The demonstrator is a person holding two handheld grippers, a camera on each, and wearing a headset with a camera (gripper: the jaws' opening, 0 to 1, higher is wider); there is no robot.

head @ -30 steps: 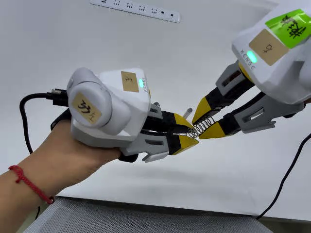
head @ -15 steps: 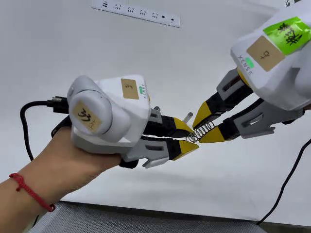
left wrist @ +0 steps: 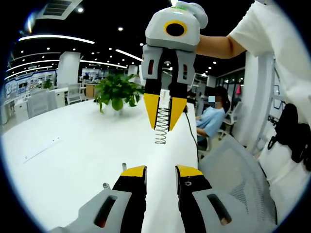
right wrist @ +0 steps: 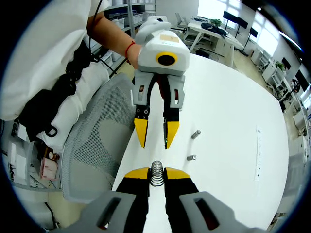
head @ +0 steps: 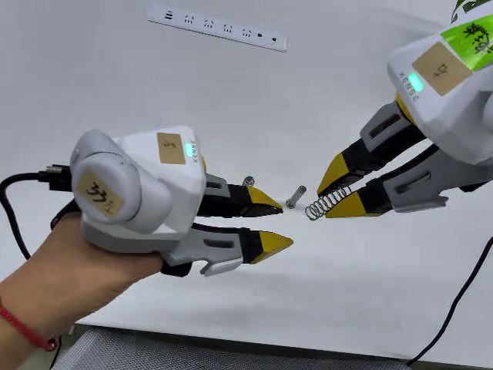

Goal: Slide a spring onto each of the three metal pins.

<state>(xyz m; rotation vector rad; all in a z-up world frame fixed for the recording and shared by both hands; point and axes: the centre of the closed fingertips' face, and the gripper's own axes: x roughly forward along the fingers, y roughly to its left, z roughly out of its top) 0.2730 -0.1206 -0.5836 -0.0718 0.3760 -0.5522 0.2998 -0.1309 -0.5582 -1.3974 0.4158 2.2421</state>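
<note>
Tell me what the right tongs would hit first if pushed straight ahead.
Probably the open left tongs, facing them head-on; the spring held in the right tongs would touch first. The nearer pin seems below that line; depth is unclear.

**A:** so what's actually sitting on that white table (head: 231,100)?

**B:** not much tbh. White power strip (head: 217,26) along the far side, one metal pin (head: 296,196) mid-table, a second pin (head: 248,181) near it, and a potted plant (left wrist: 116,92).
</note>
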